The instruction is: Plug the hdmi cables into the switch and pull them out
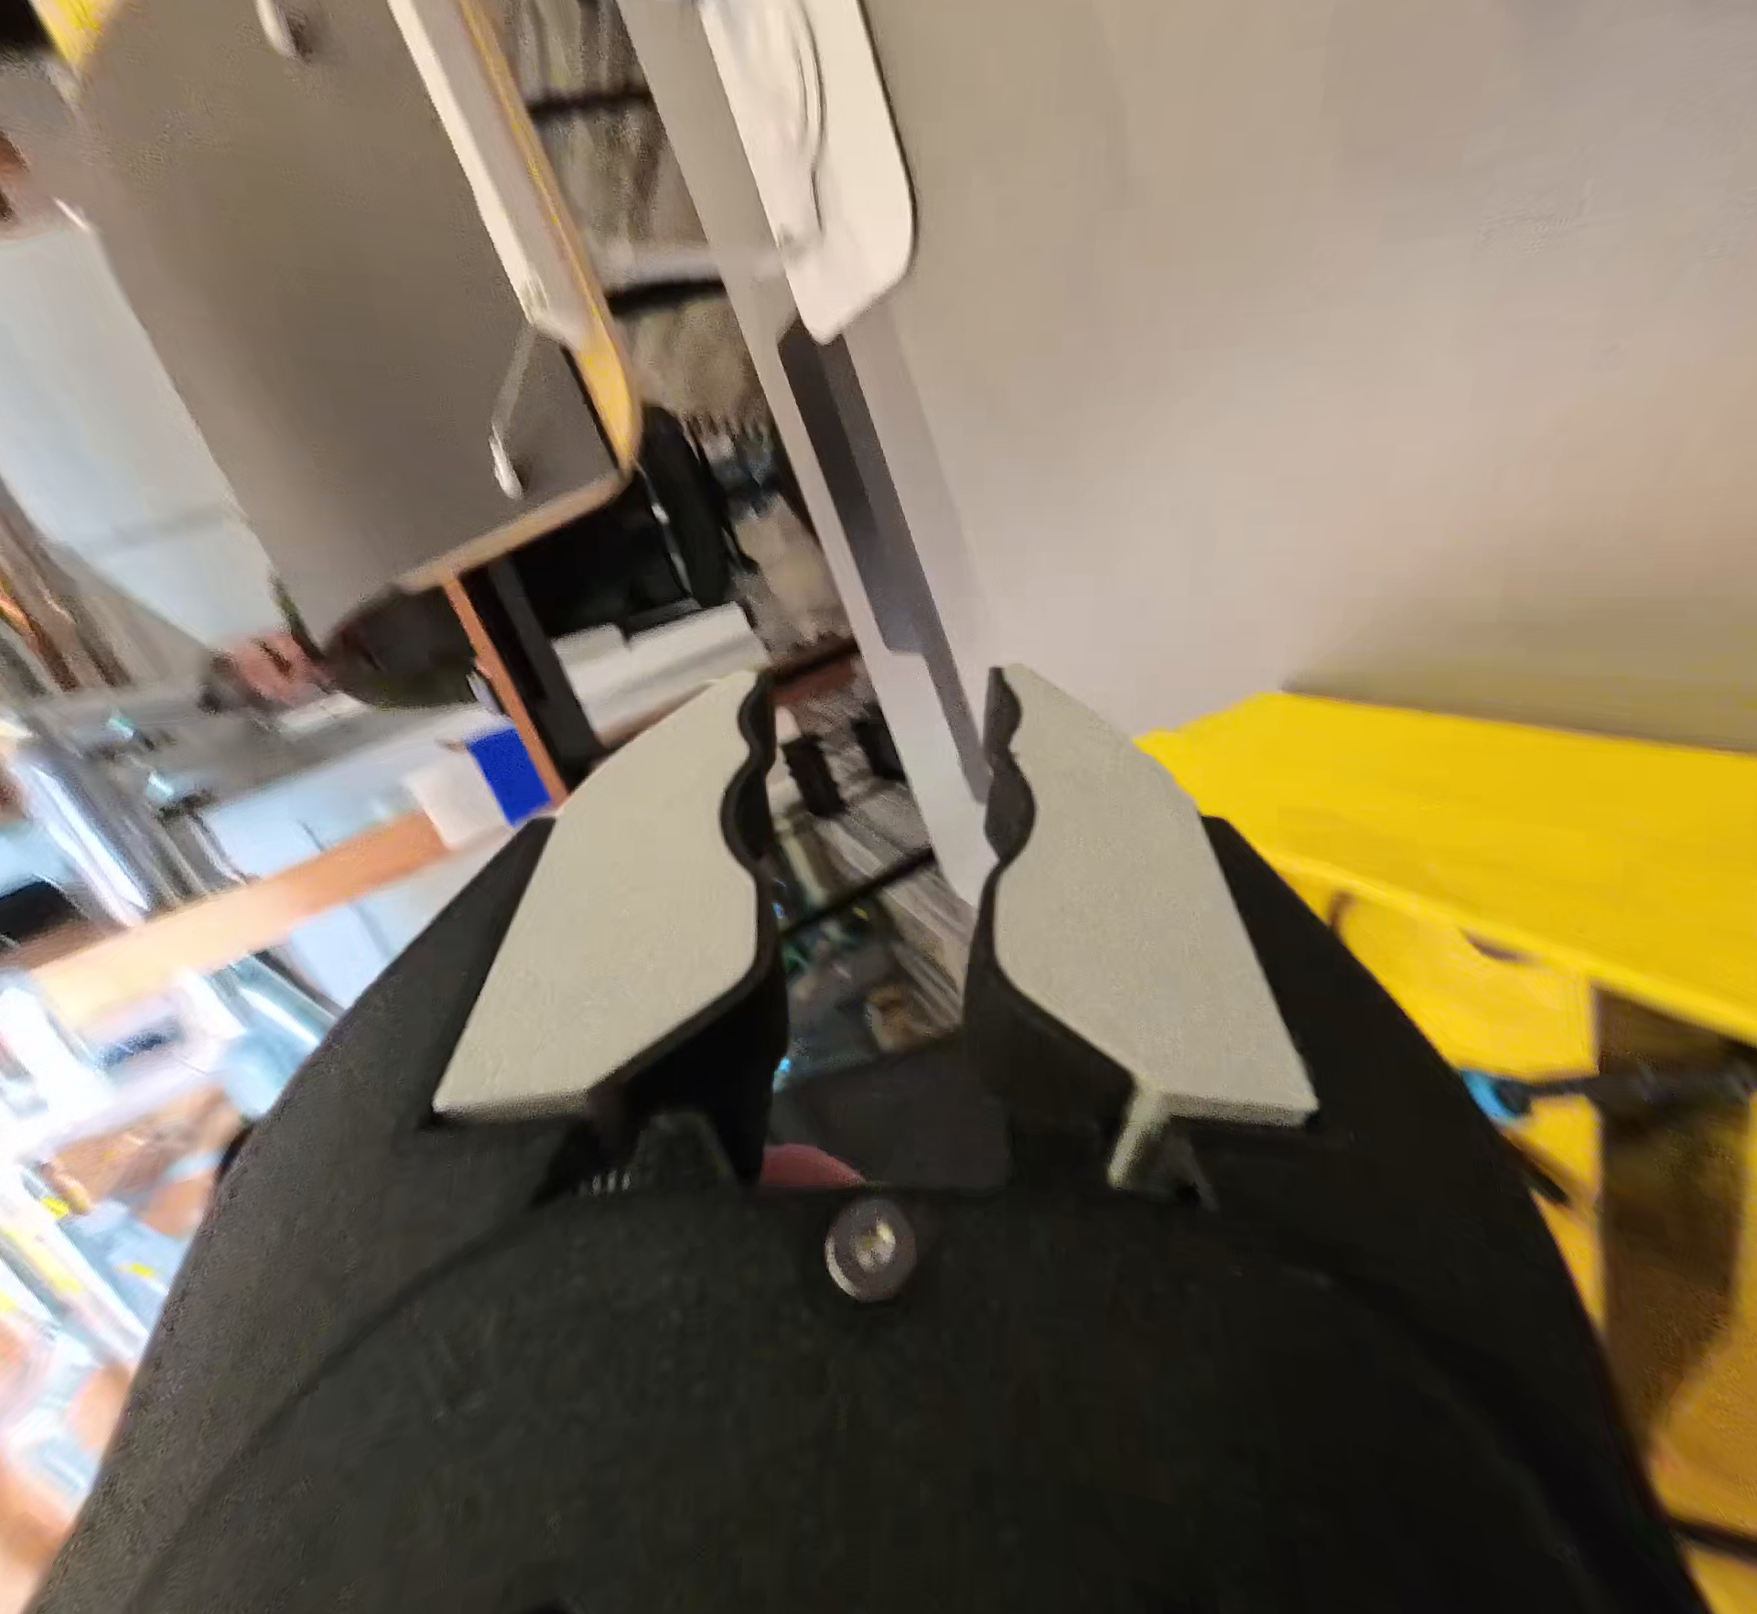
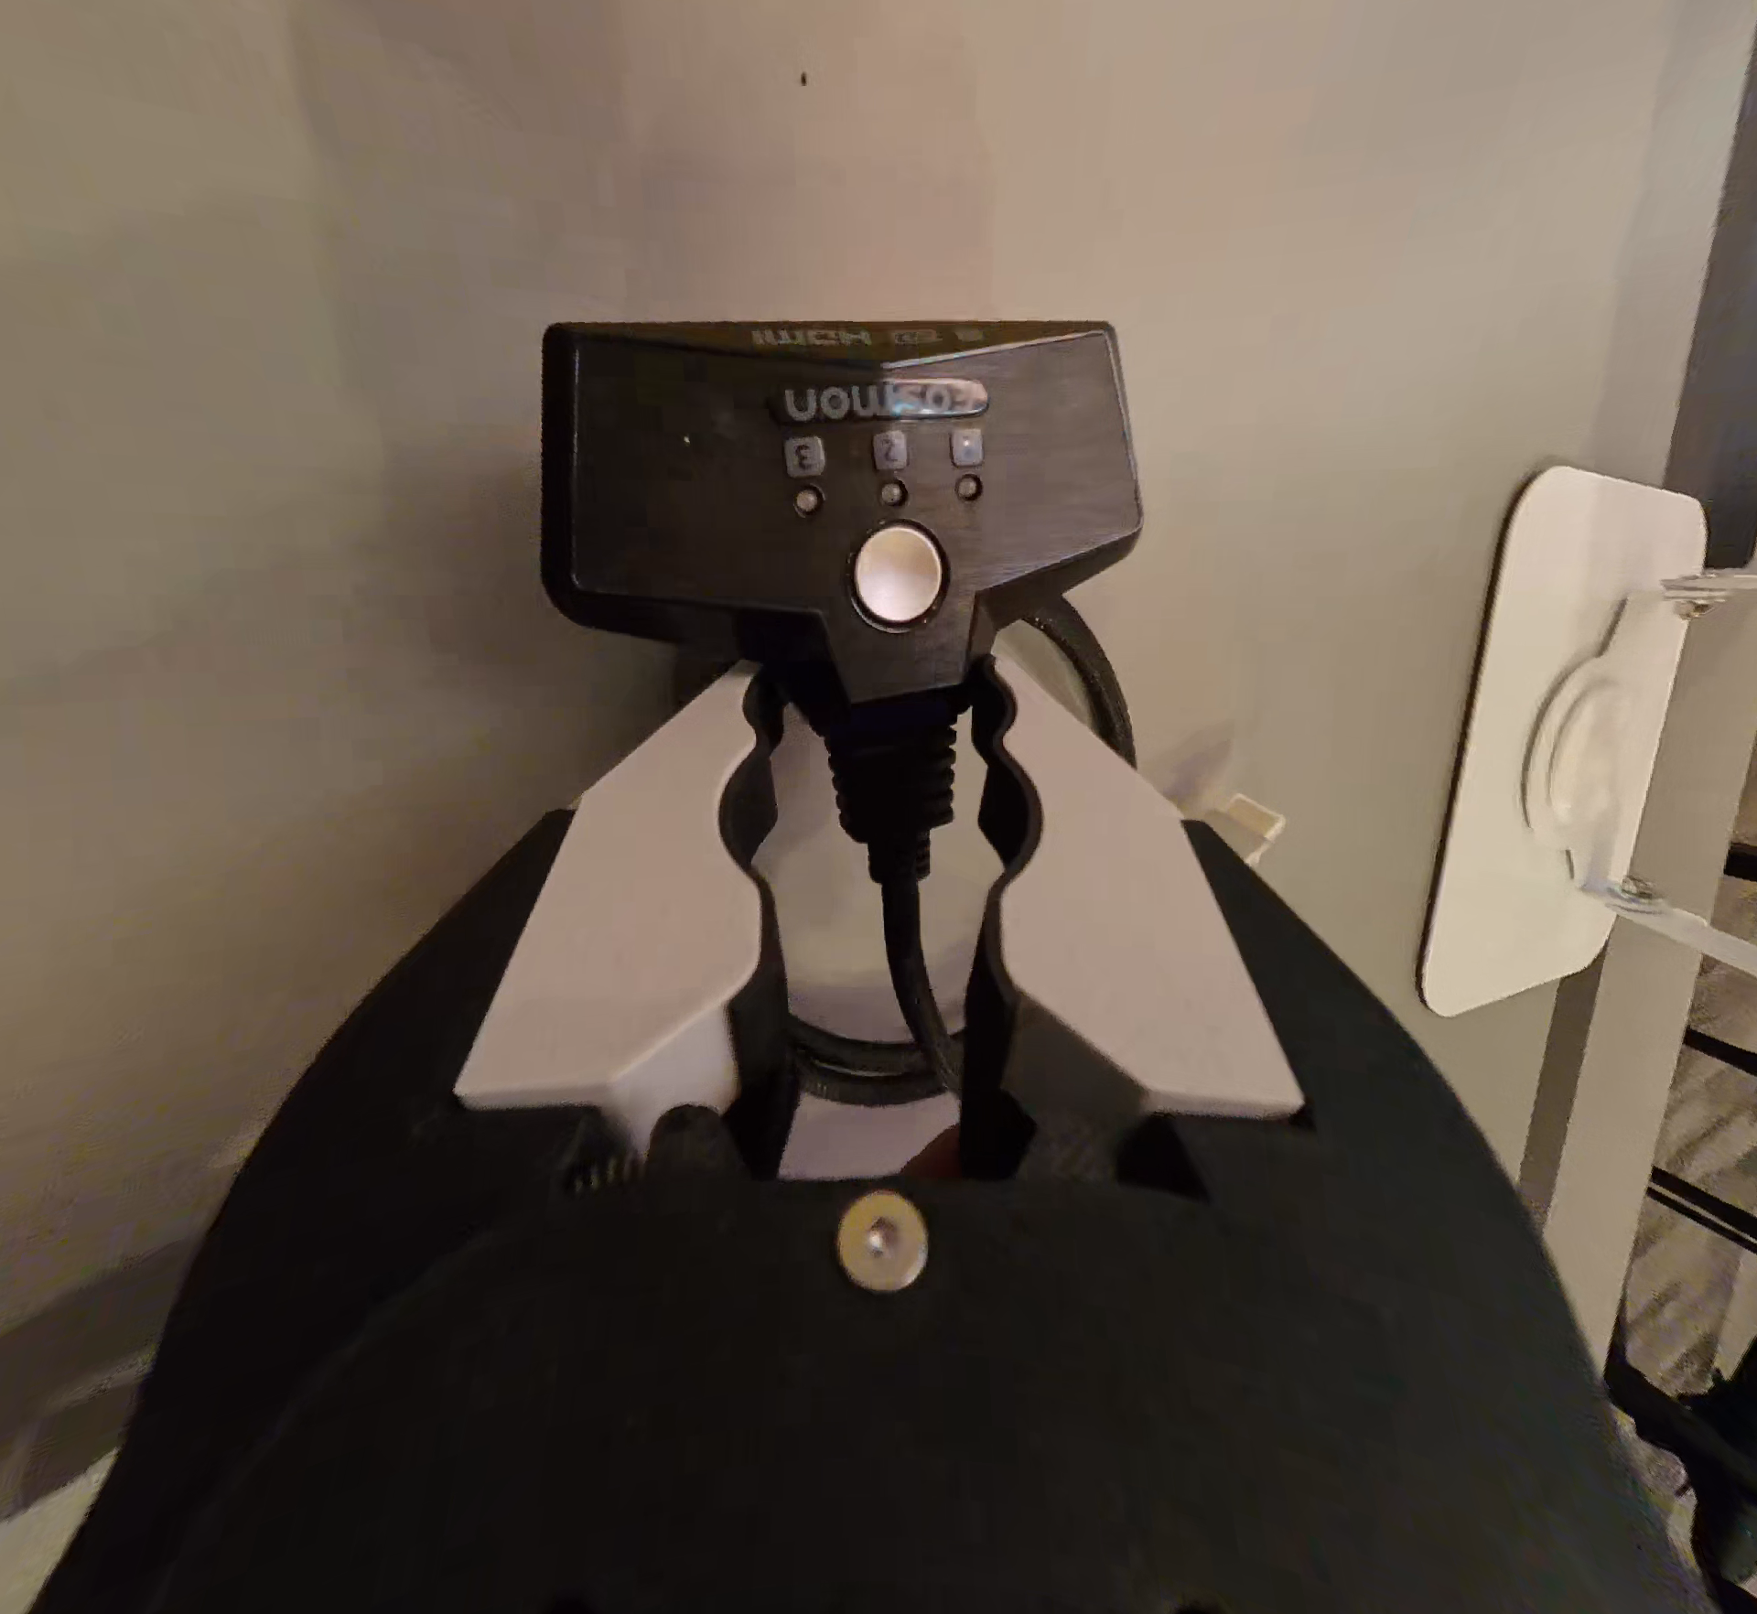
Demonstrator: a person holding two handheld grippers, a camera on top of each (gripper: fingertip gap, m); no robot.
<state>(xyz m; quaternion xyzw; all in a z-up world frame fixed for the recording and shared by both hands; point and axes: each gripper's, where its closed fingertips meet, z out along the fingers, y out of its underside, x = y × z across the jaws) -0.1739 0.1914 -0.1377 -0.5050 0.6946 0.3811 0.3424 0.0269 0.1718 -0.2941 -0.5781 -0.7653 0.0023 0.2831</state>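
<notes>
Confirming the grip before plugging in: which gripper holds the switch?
The right gripper: it pinches the black switch at its narrow cable end. The left gripper is open and empty.

The HDMI switch (image 2: 837,485) has a brushed, faintly glossy black face with a shiny metallic round button (image 2: 898,572); its cable (image 2: 903,922) looks braided and matt; the right gripper (image 2: 875,713) shows matt grey fingers (image 2: 627,931) on grainy black plastic, beside a smooth white plastic plate (image 2: 1559,741)

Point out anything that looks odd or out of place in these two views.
Little stands out. The black switch sits upside down to the right gripper, its narrow tail between the fingers. The left wrist view is tilted and motion-blurred, and the left gripper is empty, no HDMI plug in sight.
</notes>
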